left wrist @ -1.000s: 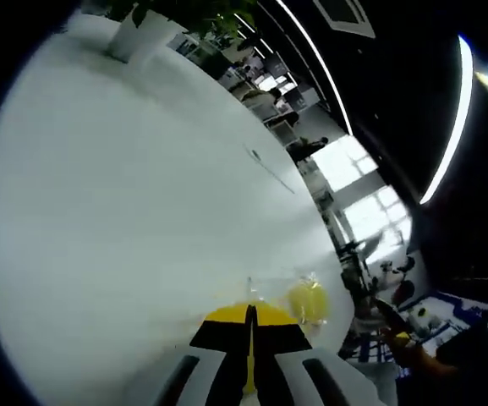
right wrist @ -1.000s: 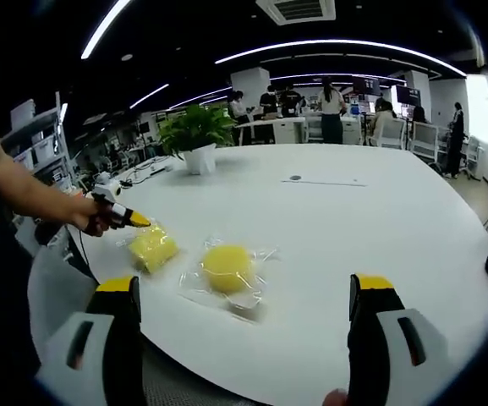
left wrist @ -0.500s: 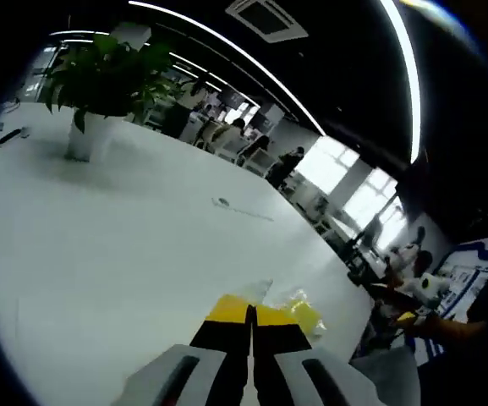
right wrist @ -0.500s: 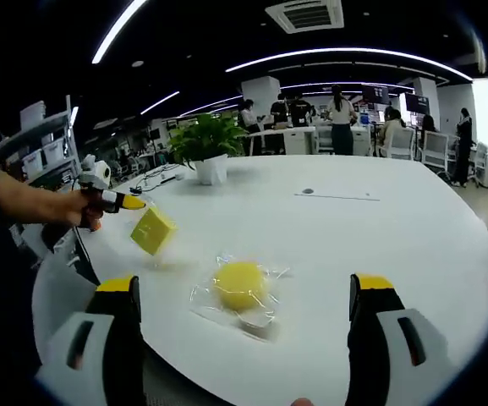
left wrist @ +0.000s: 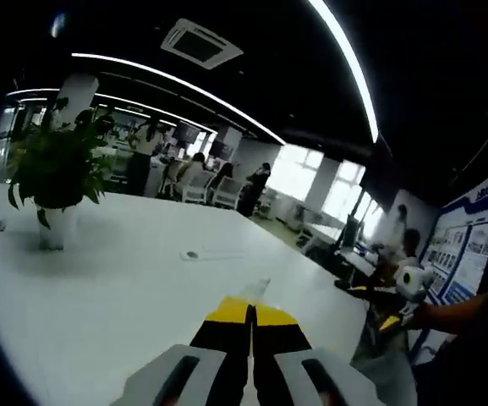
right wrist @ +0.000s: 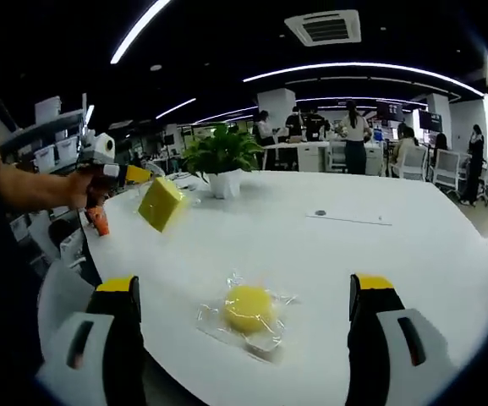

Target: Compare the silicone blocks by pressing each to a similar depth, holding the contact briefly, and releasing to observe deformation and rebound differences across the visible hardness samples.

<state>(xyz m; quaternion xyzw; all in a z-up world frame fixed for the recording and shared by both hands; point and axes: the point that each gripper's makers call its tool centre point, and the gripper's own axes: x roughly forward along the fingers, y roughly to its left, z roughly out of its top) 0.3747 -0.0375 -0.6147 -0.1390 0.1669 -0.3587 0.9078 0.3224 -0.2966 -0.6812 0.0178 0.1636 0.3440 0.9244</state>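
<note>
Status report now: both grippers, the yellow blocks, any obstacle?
Left gripper shut on square block, held above table. Right gripper open, holding nothing. Round block in clear wrap on table between its jaws. Nothing in the way.

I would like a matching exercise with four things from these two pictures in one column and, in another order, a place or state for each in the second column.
Things:
1. left gripper
2. right gripper
3. round yellow block
4. potted plant

States:
A. lies in clear wrapping on the white table
B. jaws wide apart, nothing between them
C. holds the square yellow block in the air
D. stands upright further back on the table

Pairs: 1-C, 2-B, 3-A, 4-D
</note>
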